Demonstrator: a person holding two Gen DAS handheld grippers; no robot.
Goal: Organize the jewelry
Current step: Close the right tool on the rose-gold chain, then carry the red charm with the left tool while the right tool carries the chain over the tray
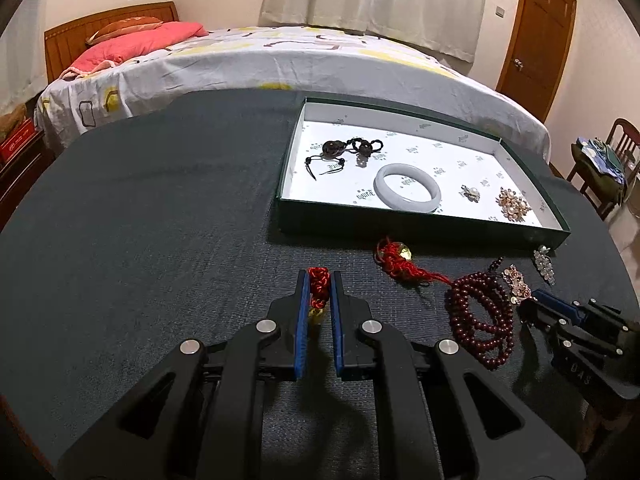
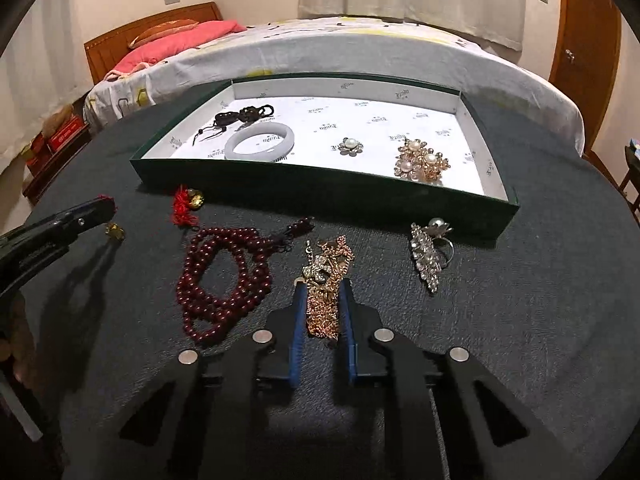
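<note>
My left gripper [image 1: 319, 285] is shut on a red knotted cord charm [image 1: 319, 290]; its gold bead [image 2: 114, 231] dangles just above the dark cloth. In the right wrist view the left gripper [image 2: 106, 202] comes in from the left edge. My right gripper [image 2: 323, 286] is shut on a rose-gold chain [image 2: 324, 308] heaped on the cloth, with a sparkly pendant [image 2: 318, 272] just beyond the fingertips. The green tray [image 2: 320, 188] with white lining lies farther back. It holds a white bangle [image 2: 260, 142], dark bead charms [image 2: 244, 114] and two pearl brooches [image 2: 422, 162].
On the cloth-covered round table [image 1: 160, 220], in front of the tray, lie a second red knot charm [image 2: 186, 208], a dark red bead necklace [image 2: 224, 280] and a crystal brooch [image 2: 428, 256]. A bed [image 1: 280, 56] stands behind the table, and a chair [image 1: 616, 148] to the right.
</note>
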